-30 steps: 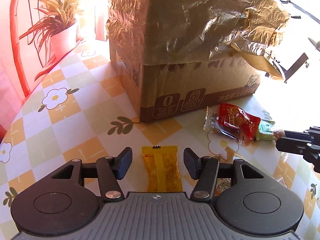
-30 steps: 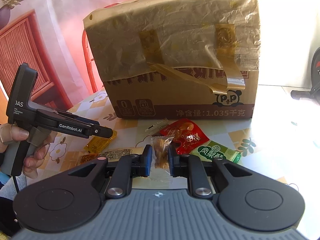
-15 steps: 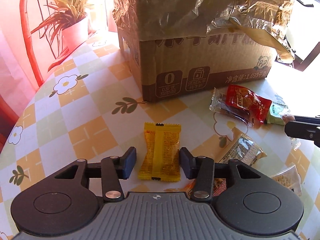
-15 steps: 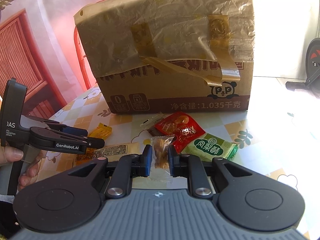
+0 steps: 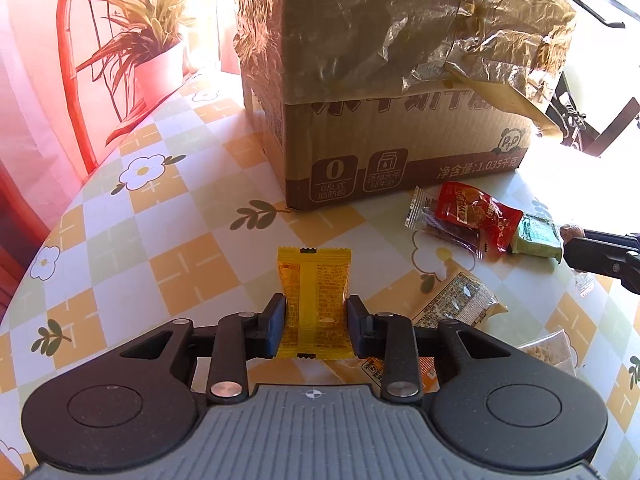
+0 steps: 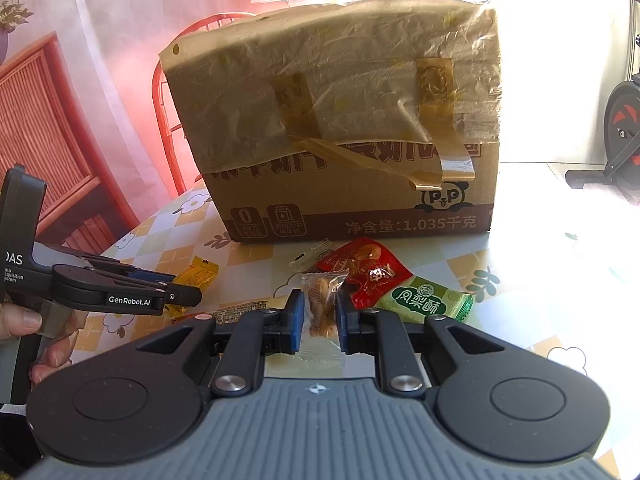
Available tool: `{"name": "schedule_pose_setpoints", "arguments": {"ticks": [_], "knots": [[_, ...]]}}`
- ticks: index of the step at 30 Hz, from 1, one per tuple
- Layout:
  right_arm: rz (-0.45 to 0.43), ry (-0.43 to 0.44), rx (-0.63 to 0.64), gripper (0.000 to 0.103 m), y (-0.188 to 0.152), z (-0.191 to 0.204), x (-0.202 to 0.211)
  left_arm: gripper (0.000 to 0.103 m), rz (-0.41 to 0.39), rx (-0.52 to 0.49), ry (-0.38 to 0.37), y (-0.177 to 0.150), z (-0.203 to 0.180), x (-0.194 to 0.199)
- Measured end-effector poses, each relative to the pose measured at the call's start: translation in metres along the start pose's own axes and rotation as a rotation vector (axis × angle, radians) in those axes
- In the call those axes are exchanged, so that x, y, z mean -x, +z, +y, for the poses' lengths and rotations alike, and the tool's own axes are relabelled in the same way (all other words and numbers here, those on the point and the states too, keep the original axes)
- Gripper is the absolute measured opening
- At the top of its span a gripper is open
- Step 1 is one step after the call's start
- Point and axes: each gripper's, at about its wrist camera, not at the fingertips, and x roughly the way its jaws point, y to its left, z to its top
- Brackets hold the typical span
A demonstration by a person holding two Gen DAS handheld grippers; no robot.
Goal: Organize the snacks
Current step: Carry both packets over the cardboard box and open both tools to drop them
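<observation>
My left gripper (image 5: 316, 320) is shut on a yellow snack packet (image 5: 314, 280) that lies flat on the table; its fingers press both sides. The packet also shows in the right wrist view (image 6: 198, 276). My right gripper (image 6: 318, 320) is shut on a small clear-wrapped brown snack (image 6: 322, 302), held just above the table. A red packet (image 6: 366, 270), a green packet (image 6: 426, 300) and a clear packet (image 5: 440, 220) lie in front of a taped cardboard box (image 6: 344, 128). The left gripper appears at the left of the right wrist view (image 6: 180, 294).
The table has a checked flower-pattern cloth (image 5: 140, 208). More packets lie at the right (image 5: 456, 300), (image 5: 548, 350). A potted plant (image 5: 156, 52) and a red chair (image 5: 76, 64) stand behind the table's far left edge. An exercise bike (image 6: 620, 132) is at the far right.
My left gripper moved forward around the yellow packet and closed on it. My right gripper kept hold of the clear-wrapped snack and barely moved.
</observation>
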Motion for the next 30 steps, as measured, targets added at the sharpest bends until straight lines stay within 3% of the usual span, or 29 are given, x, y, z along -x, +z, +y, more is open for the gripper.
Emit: {"name": "schedule_pose_setpoints", "arguments": {"ticks": [10,17,24,30], "knots": [[-0.066,-0.006,-0.049,0.018,-0.003,0.004,0.016,0.034,-0.108,0.070,-0.020,-0.003,-0.001,0.040],[-0.122,0.001,-0.042,0.018,0.017,0.004,0.024,0.034,-0.217,0.071,-0.026,0.024,-0.003,0.070],[-0.234,0.020,-0.006,0.018,0.092,-0.005,0.038,0.034,-0.393,0.035,-0.082,0.087,-0.017,0.121],[-0.297,-0.055,0.077,0.018,0.170,-0.024,0.031,0.034,-0.471,-0.053,-0.124,0.162,-0.046,0.130]]}}
